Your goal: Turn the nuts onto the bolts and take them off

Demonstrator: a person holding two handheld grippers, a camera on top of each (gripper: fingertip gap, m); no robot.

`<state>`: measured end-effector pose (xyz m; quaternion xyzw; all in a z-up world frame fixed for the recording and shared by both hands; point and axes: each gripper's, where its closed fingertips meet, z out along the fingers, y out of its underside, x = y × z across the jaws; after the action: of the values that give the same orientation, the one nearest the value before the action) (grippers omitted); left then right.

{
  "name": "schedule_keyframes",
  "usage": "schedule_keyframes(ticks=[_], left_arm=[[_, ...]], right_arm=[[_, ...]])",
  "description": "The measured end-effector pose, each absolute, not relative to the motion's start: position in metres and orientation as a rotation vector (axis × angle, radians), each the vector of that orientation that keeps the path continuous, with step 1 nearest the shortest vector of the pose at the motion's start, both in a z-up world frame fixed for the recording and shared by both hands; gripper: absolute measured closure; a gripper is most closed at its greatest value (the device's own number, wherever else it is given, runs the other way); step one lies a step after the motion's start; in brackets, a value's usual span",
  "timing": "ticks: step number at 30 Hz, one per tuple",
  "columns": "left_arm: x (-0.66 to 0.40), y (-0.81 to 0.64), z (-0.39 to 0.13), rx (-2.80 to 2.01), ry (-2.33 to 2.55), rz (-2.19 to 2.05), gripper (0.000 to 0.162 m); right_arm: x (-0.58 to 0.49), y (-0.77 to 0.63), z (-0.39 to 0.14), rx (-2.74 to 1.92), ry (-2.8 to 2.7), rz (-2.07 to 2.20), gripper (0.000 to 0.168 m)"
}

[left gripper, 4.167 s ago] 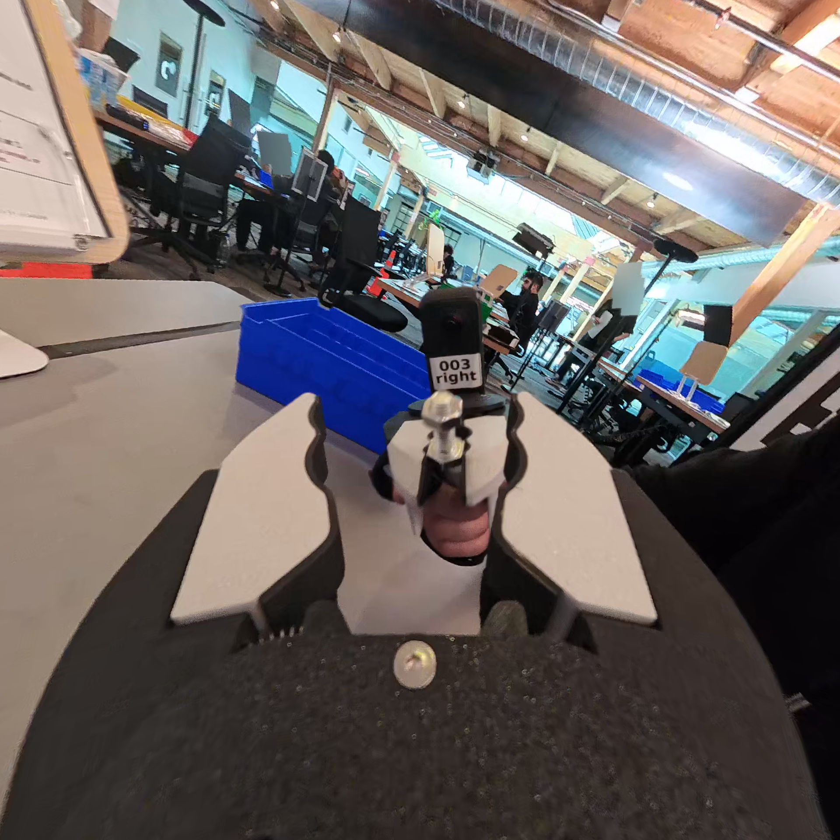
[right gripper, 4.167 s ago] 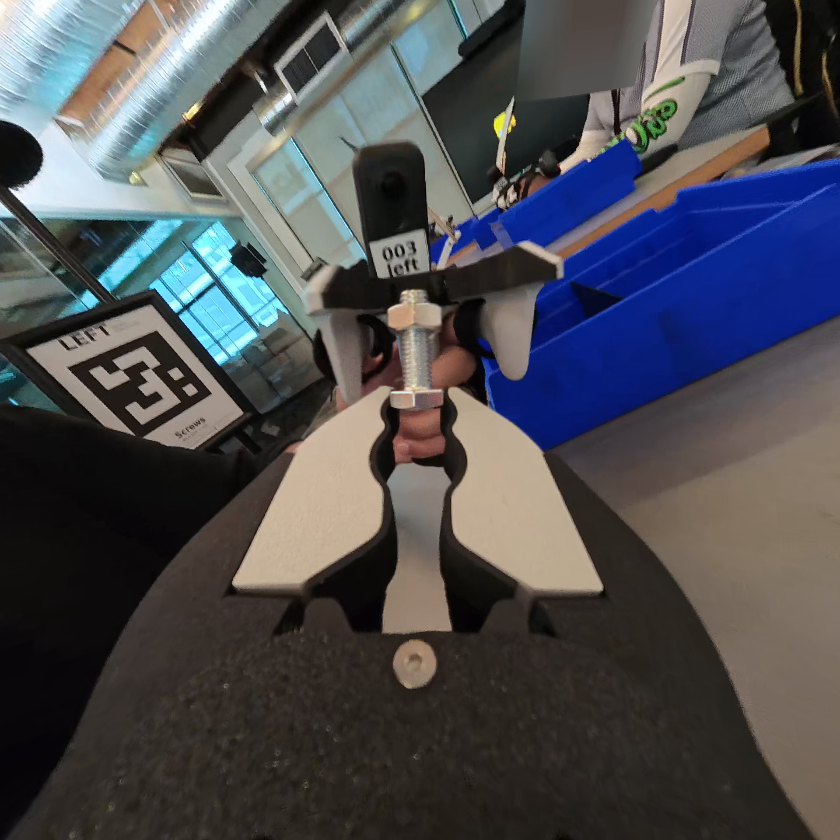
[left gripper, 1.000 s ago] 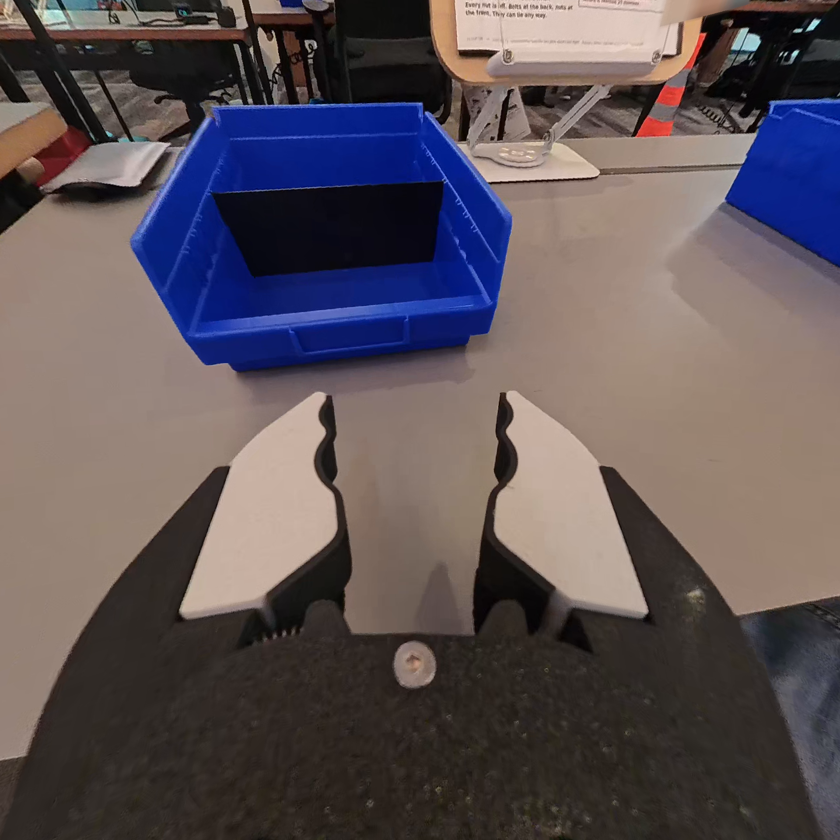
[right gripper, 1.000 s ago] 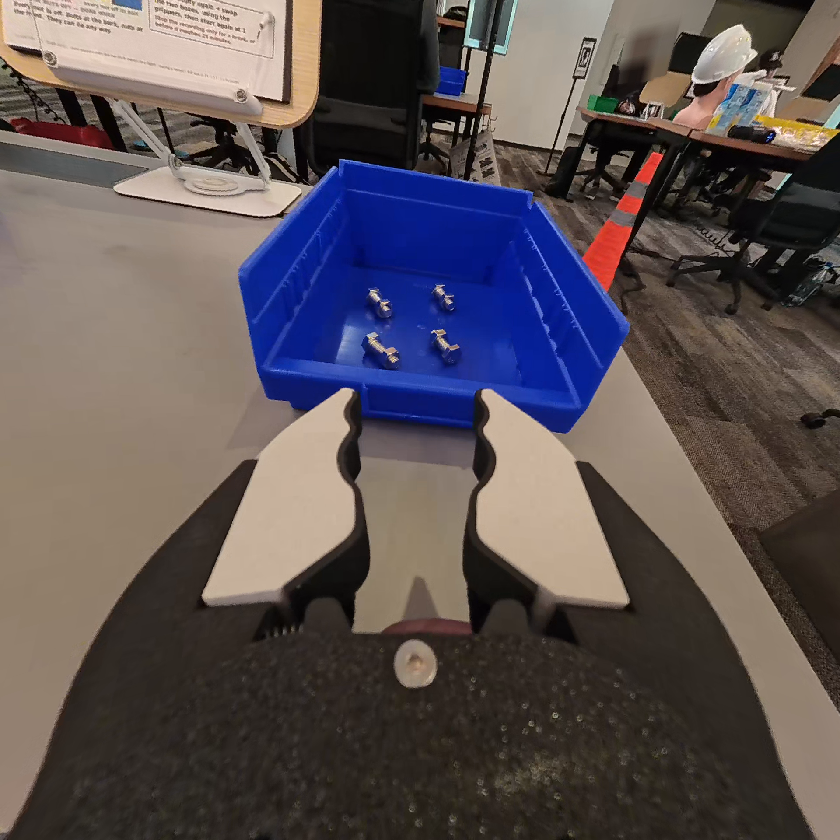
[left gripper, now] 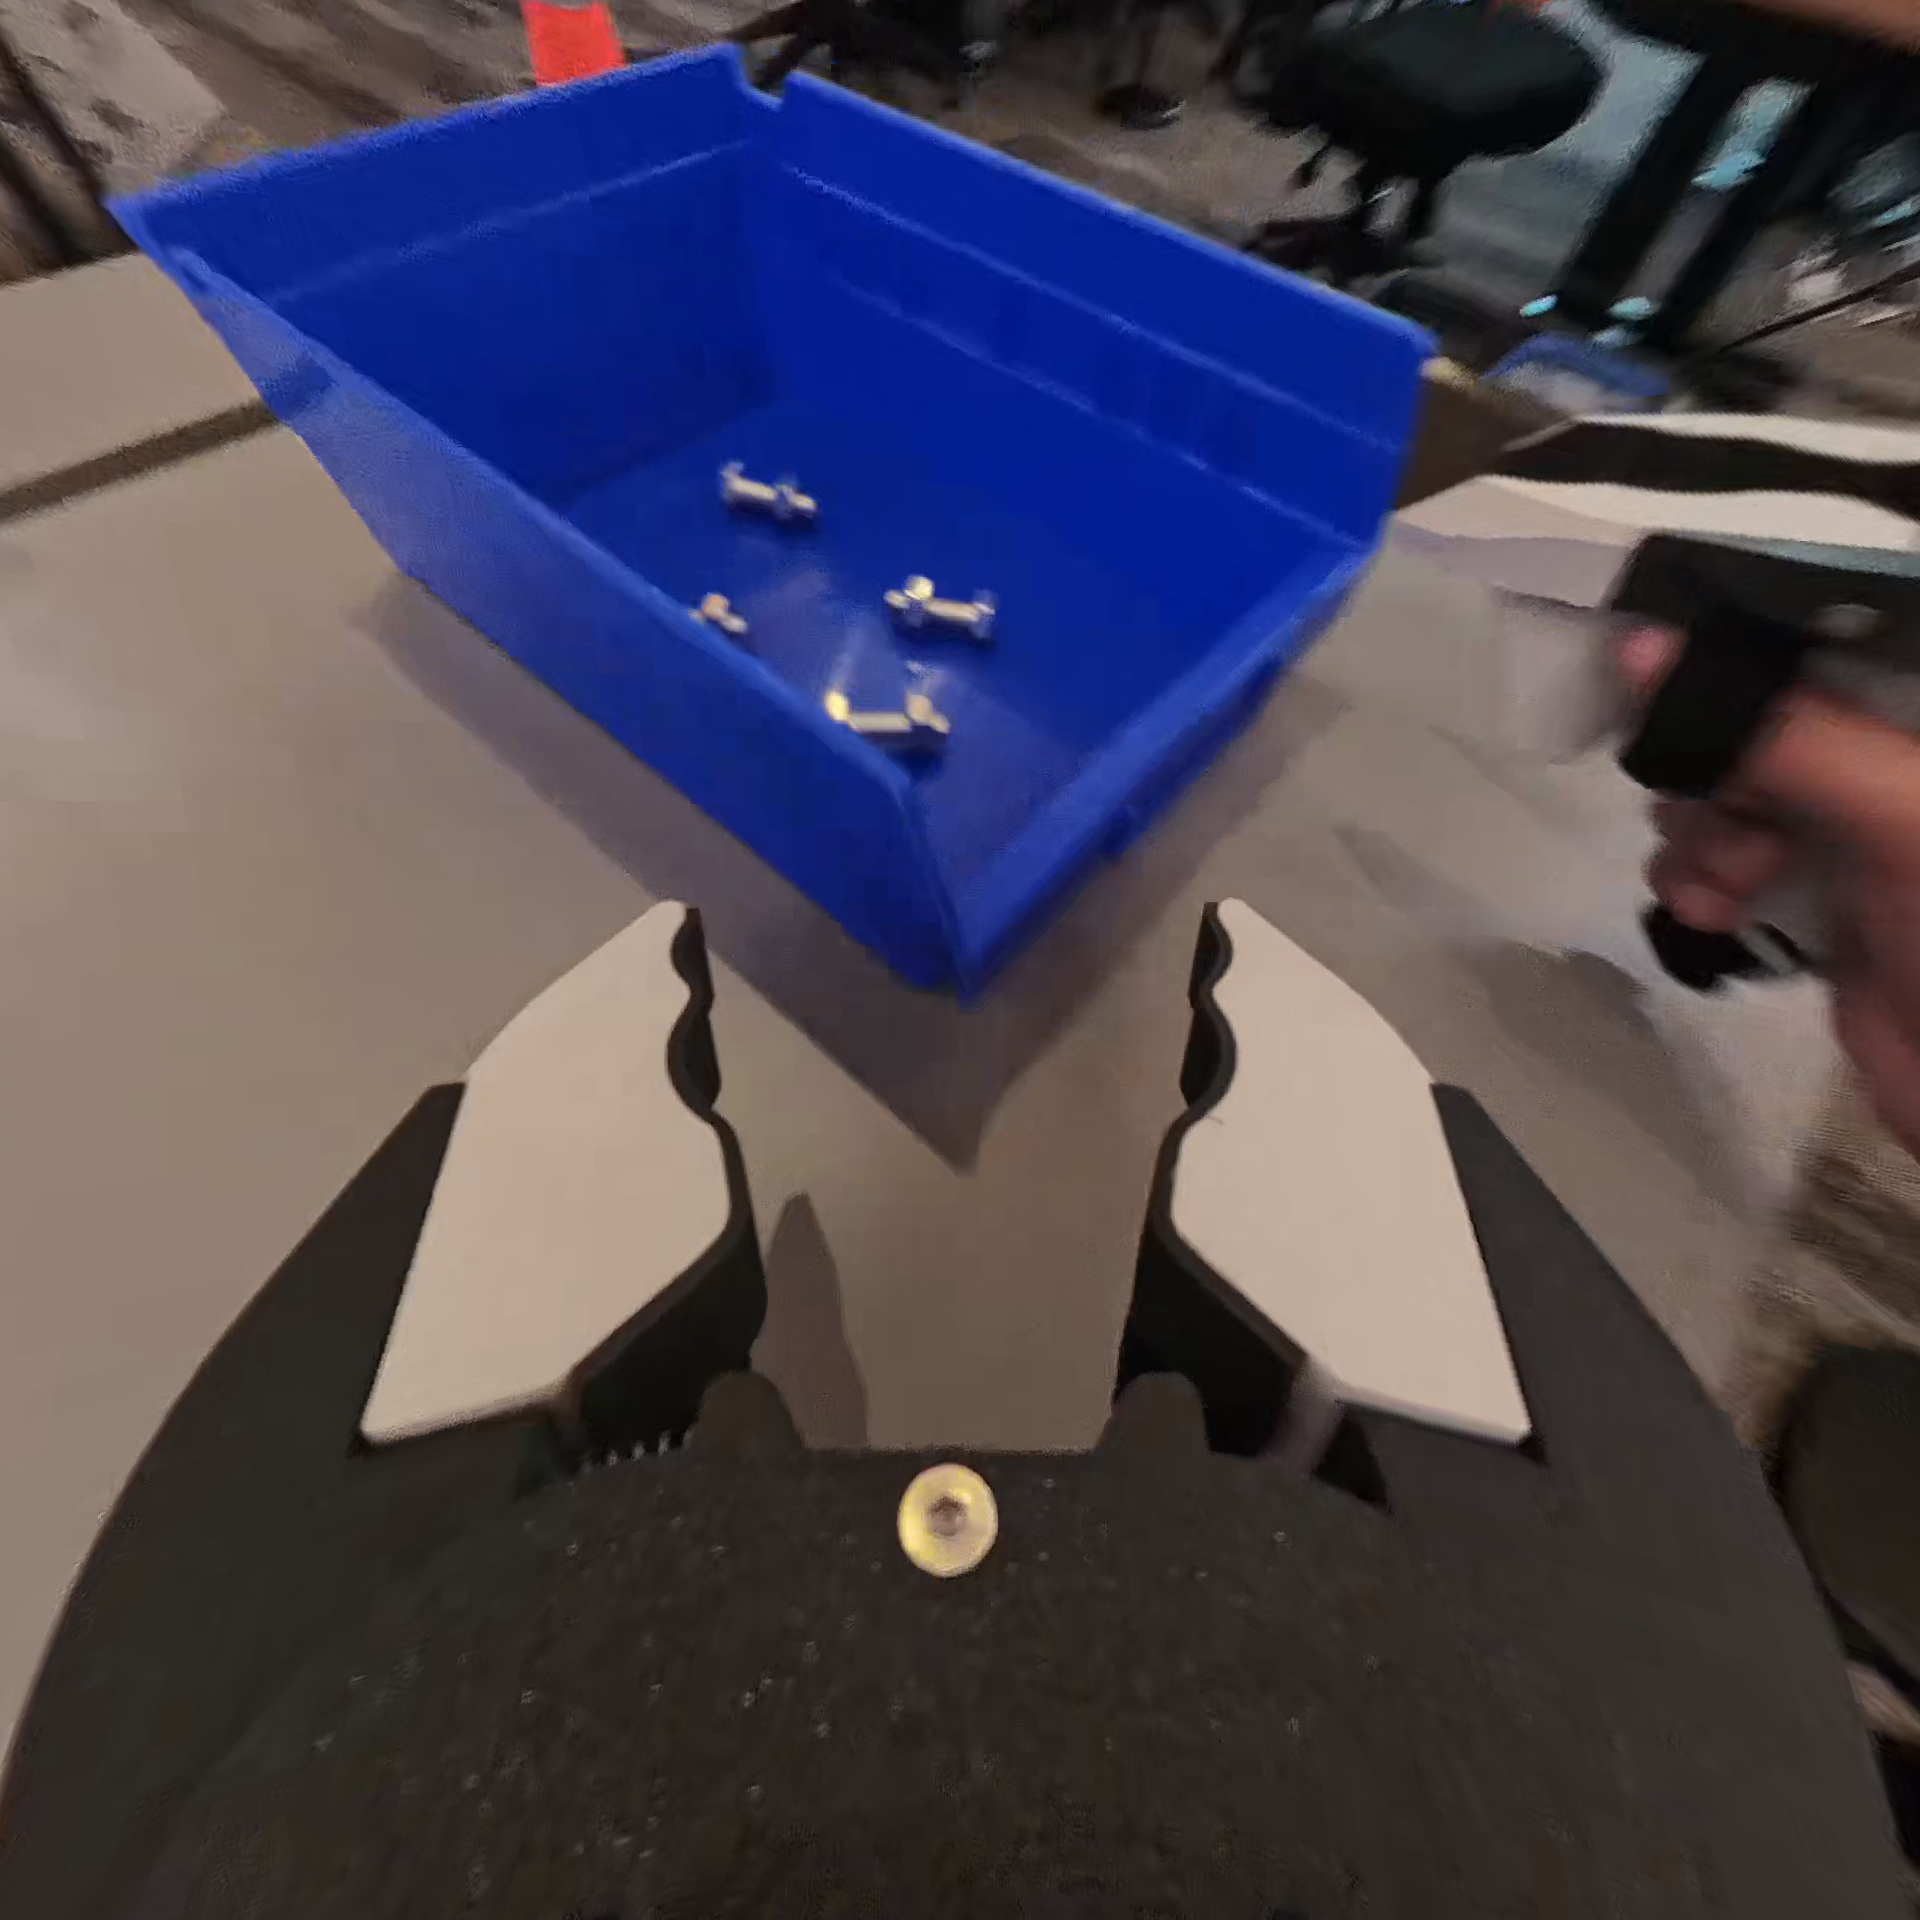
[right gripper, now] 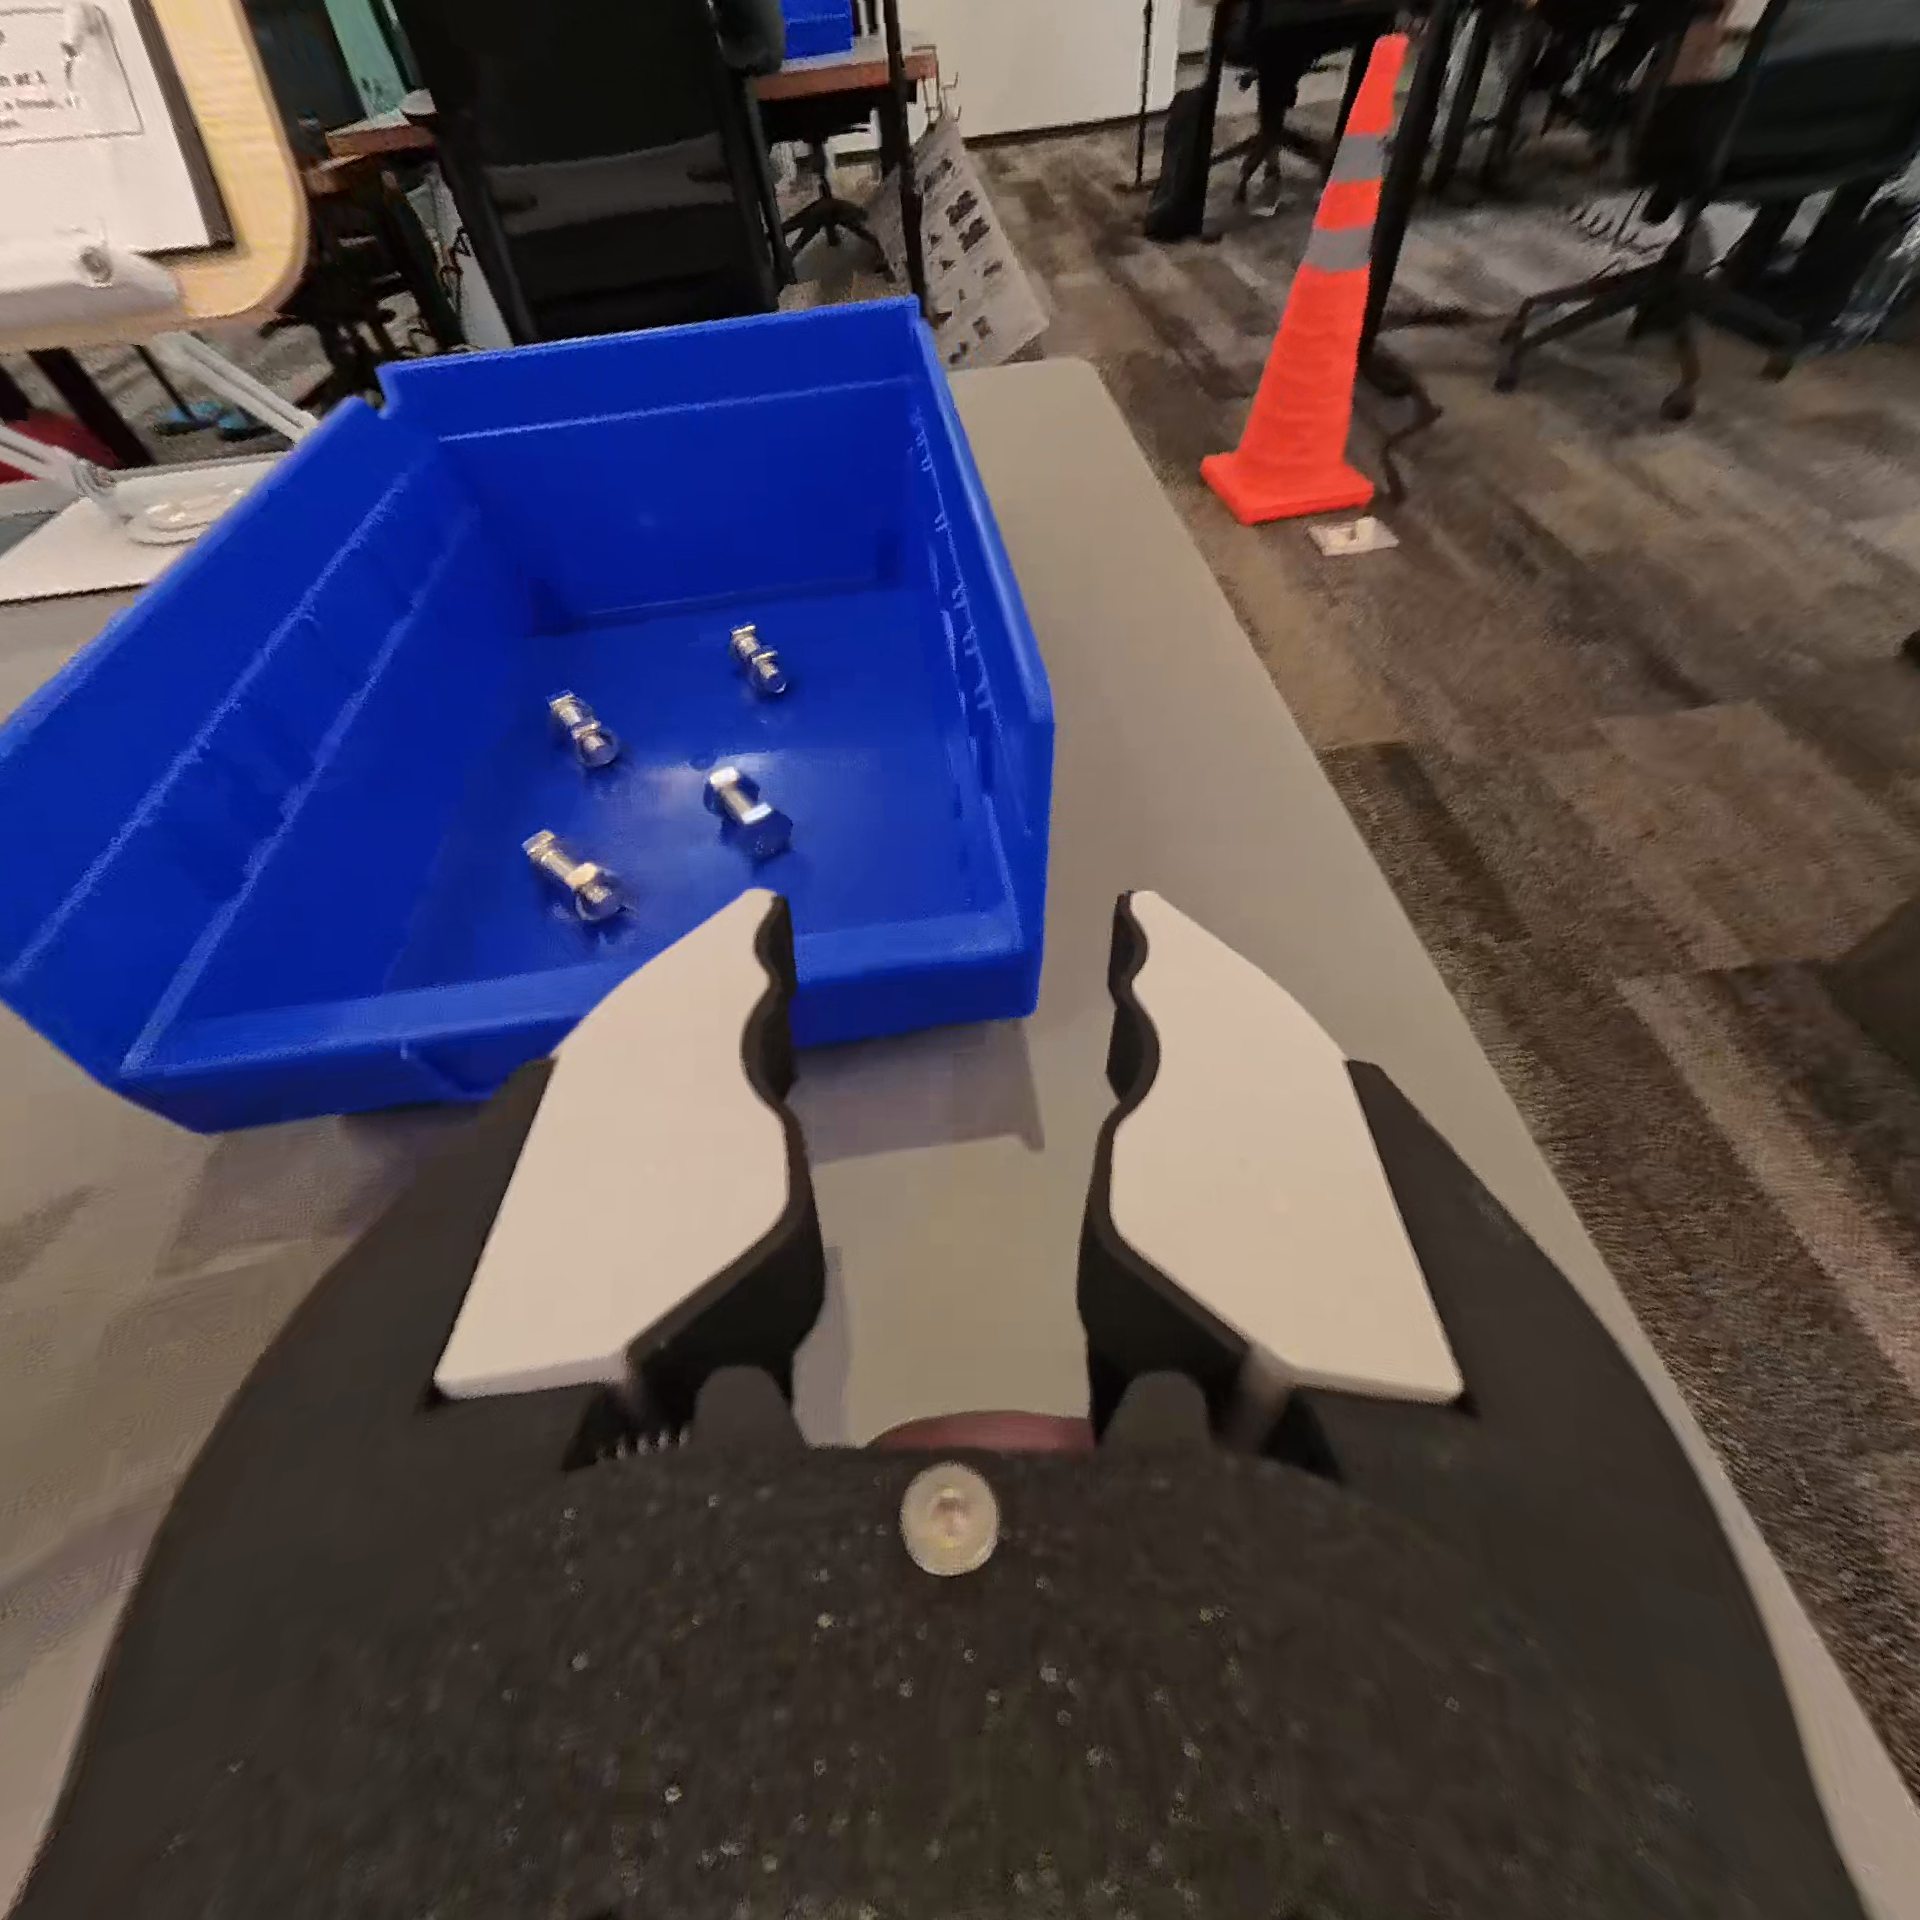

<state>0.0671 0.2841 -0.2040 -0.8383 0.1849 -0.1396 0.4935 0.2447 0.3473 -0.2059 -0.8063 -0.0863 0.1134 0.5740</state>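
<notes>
A blue bin stands on the grey table and holds several silver bolts with nuts on them. My right gripper is open and empty, just in front of the bin's near right corner. The same bin shows in the left wrist view, blurred, with its bolts. My left gripper is open and empty, close to the bin's near corner. The other gripper in a hand shows blurred at the right of the left wrist view.
The grey table ends just right of the bin, with carpet floor beyond. An orange cone stands on the floor. A paper stand is at the back left. Chairs and desks fill the background.
Earlier my right gripper held a bolt with a nut; both are empty now. Over the last second my left gripper swung from the divided empty bin to the bolt bin. My right gripper moved closer and opened wider.
</notes>
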Motion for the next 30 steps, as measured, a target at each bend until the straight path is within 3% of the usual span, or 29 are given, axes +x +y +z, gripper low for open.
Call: schedule_keyframes(ticks=[3, 6, 7, 9, 11, 13, 20, 30], left_arm=[[0.07, 0.321, -0.21, -2.069, 0.356, -0.244, 0.091], [0.065, 0.338, -0.222, -2.094, 0.262, -0.226, 0.129], [0.063, 0.342, -0.223, -2.093, 0.21, -0.24, 0.13], [0.052, 0.346, -0.222, -2.1, 0.121, -0.21, 0.139], [0.033, 0.353, -0.222, -2.104, 0.059, -0.098, 0.15], [0.015, 0.358, -0.222, -2.095, 0.003, -0.052, 0.157], [-0.047, 0.342, -0.213, -2.069, -0.108, -0.164, 0.159], [-0.203, 0.239, -0.192, -2.005, -0.244, 0.093, 0.158]], right_arm=[[0.237, 0.365, -0.206, -1.883, -0.213, 0.303, 0.11], [0.228, 0.385, -0.213, -1.915, -0.221, 0.287, 0.112], [0.224, 0.392, -0.217, -1.939, -0.209, 0.287, 0.113], [0.221, 0.401, -0.22, -1.97, -0.141, 0.273, 0.126], [0.219, 0.401, -0.217, -1.974, -0.082, 0.273, 0.16], [0.203, 0.396, -0.215, -1.973, -0.101, 0.297, 0.165], [0.14, 0.365, -0.182, -1.888, -0.159, 0.208, 0.165], [-0.028, 0.313, -0.173, -1.846, -0.297, 0.438, 0.165]])
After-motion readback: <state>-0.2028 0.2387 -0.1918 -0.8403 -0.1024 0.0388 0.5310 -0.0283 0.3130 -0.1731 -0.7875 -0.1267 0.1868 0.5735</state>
